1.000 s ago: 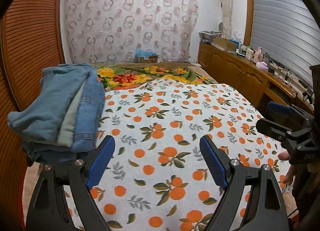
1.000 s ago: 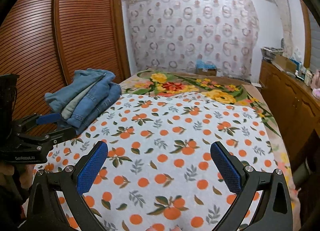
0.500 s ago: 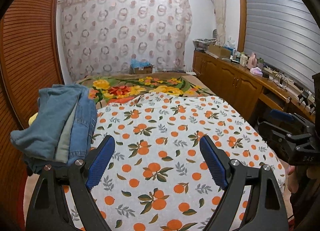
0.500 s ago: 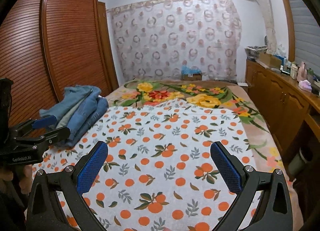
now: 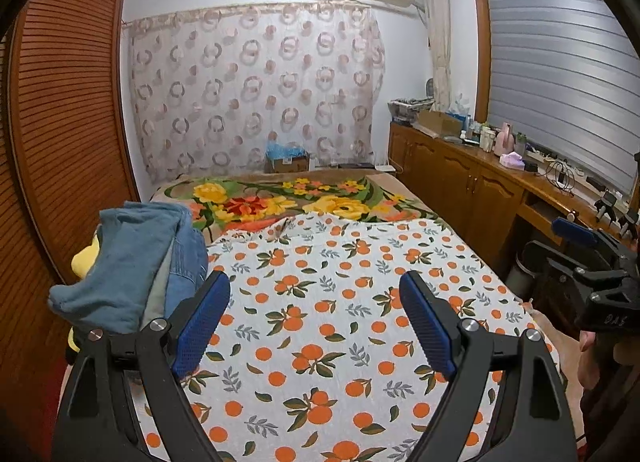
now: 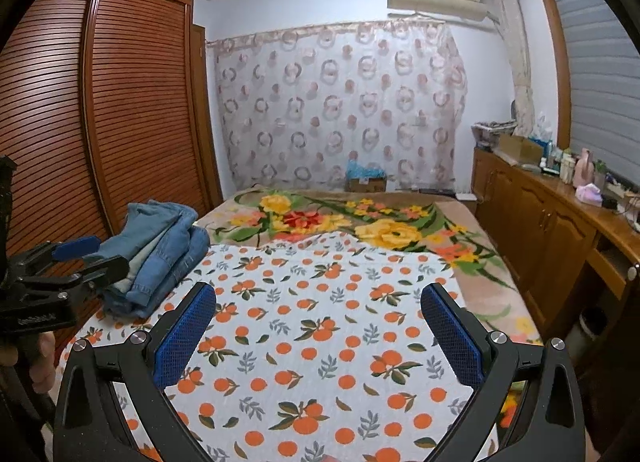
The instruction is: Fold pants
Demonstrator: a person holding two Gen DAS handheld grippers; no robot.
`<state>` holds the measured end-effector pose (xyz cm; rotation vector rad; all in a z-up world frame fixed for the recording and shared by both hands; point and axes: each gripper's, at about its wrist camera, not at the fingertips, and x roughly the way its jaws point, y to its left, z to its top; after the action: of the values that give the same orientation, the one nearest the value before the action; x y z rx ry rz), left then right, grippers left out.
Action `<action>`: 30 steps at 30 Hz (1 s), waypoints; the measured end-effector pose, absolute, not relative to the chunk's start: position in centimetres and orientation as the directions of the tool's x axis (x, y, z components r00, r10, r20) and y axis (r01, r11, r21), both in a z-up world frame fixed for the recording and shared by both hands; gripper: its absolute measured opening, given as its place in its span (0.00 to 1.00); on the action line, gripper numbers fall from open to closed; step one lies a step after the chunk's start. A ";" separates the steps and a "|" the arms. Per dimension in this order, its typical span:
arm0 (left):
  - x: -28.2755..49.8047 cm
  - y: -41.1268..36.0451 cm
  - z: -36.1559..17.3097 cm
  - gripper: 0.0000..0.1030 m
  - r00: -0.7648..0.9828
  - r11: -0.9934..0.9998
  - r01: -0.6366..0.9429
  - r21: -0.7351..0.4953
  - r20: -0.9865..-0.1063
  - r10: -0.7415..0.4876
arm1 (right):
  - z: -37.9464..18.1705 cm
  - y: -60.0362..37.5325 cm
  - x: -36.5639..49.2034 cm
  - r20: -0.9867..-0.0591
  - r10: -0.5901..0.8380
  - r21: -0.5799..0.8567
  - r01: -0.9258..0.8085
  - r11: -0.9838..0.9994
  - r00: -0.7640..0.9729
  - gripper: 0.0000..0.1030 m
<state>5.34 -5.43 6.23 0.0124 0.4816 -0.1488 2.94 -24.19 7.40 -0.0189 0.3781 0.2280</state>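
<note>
A stack of folded blue denim pants (image 5: 132, 266) lies at the left edge of the bed, on the orange-print sheet (image 5: 320, 322); it also shows in the right wrist view (image 6: 156, 254). My left gripper (image 5: 314, 302) is open and empty, held above the near end of the bed, just right of the stack. My right gripper (image 6: 318, 314) is open and empty over the sheet, well right of the stack. Each gripper shows in the other's view: the right one (image 5: 580, 250), the left one (image 6: 76, 258).
A slatted wooden wardrobe (image 6: 80, 121) stands left of the bed. A wooden cabinet (image 5: 480, 185) with bottles and boxes runs along the right. A floral blanket (image 6: 360, 221) covers the far bed, a patterned curtain (image 5: 256, 89) hangs behind. A yellow object (image 5: 84, 258) lies under the stack.
Both grippers have pulled back and tilted upward from the bed; the pants stack looks smaller and farther. Both stay open and empty.
</note>
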 end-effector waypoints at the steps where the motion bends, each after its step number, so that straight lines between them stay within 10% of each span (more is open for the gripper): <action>1: 5.2 -5.3 6.4 0.85 0.878 0.989 0.146 -0.025 -0.456 -0.141 | 7.5 -24.2 2.8 -0.363 0.212 0.019 -0.220 0.975 0.907 0.99; 30: 2.7 -4.3 7.6 0.85 0.911 0.995 0.099 -0.031 -0.400 -0.103 | 7.5 -24.0 1.8 -0.296 0.211 0.013 -0.217 0.976 0.931 0.99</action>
<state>2.73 -4.26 7.64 -0.0101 0.4132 -0.1044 1.81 -24.05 7.54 -0.0202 0.3011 0.2190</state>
